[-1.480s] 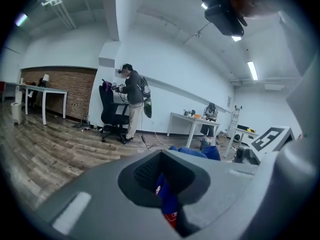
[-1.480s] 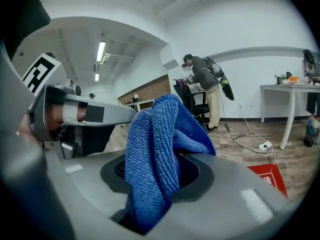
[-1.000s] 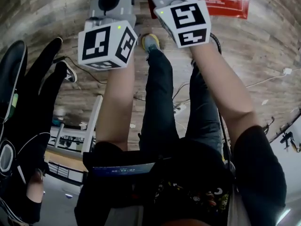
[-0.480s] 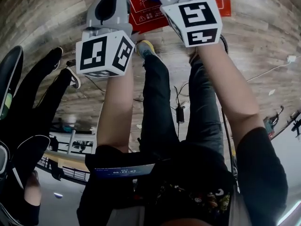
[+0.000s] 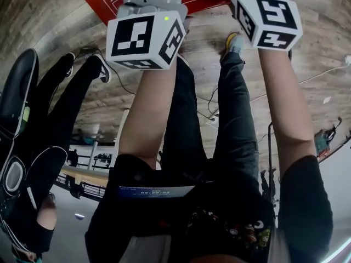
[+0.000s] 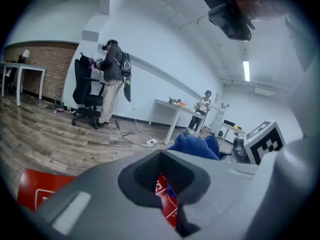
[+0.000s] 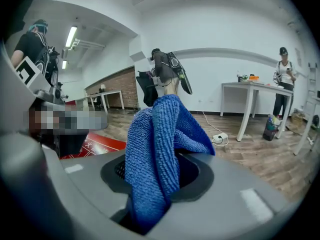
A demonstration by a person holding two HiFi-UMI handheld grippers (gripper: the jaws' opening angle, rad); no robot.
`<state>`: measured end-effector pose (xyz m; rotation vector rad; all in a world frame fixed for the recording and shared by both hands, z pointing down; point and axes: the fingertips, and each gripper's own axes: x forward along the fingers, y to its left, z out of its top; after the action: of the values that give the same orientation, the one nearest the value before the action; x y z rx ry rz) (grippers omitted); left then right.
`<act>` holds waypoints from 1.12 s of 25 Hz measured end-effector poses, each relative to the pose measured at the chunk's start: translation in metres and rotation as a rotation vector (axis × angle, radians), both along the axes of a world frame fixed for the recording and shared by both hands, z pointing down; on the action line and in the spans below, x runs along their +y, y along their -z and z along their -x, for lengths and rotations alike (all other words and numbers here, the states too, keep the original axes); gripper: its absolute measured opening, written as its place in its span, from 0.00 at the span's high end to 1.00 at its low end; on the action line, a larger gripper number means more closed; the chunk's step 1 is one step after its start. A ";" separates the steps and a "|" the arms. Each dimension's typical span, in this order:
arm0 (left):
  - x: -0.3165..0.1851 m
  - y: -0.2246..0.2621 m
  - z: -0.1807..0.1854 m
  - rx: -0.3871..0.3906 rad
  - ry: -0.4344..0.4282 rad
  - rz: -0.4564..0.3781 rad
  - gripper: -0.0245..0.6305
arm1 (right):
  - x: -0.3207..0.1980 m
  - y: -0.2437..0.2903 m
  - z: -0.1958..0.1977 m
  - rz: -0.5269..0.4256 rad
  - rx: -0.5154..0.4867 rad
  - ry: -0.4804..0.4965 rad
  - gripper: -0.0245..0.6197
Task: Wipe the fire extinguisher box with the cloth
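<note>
cloth (image 7: 155,149): blue, fuzzy
right gripper (image 7: 150,199): jaws squeezed on the cloth
left gripper (image 6: 170,204): jaws closed, holding nothing
fire extinguisher box (image 5: 107,1): red, at 12 o'clock

— How many grippers?
— Two: the left gripper (image 6: 167,196) and the right gripper (image 7: 150,194), with one marker cube (image 5: 145,41) and a second marker cube (image 5: 269,18).
— Cloths, boxes?
— One blue cloth (image 7: 155,144). One red fire extinguisher box (image 5: 107,1), upper left of the head view.
— Bystanders in the left gripper view?
— Two: one person (image 6: 112,69) upper left beside the single office chair (image 6: 85,94), another person (image 6: 205,104) at the one white table (image 6: 170,109)
</note>
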<state>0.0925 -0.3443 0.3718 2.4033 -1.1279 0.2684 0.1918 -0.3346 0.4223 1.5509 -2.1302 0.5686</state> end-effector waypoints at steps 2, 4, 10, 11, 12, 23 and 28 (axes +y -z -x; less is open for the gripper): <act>0.003 -0.003 -0.009 -0.003 -0.003 0.001 0.81 | 0.006 -0.001 -0.005 -0.004 -0.009 -0.001 0.70; 0.006 -0.004 -0.011 -0.005 0.011 0.001 0.81 | 0.011 0.000 -0.005 -0.010 -0.018 0.007 0.70; 0.022 -0.004 0.033 -0.031 0.073 0.001 0.81 | 0.028 0.009 0.043 -0.029 -0.036 0.066 0.70; 0.026 -0.004 0.045 -0.035 0.086 0.004 0.81 | 0.031 0.009 0.056 -0.027 -0.039 0.082 0.70; 0.031 -0.005 0.059 -0.038 0.103 0.008 0.81 | 0.035 0.008 0.072 -0.022 -0.043 0.102 0.70; 0.097 -0.021 0.242 -0.078 0.313 0.061 0.81 | 0.100 -0.009 0.280 0.039 -0.127 0.351 0.70; 0.115 -0.024 0.286 -0.104 0.361 0.065 0.81 | 0.122 -0.010 0.330 0.040 -0.169 0.412 0.70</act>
<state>-0.1935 -0.2296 0.3955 2.1001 -1.5471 0.3061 -0.1381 -0.2122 0.4321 1.0264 -2.4557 0.6072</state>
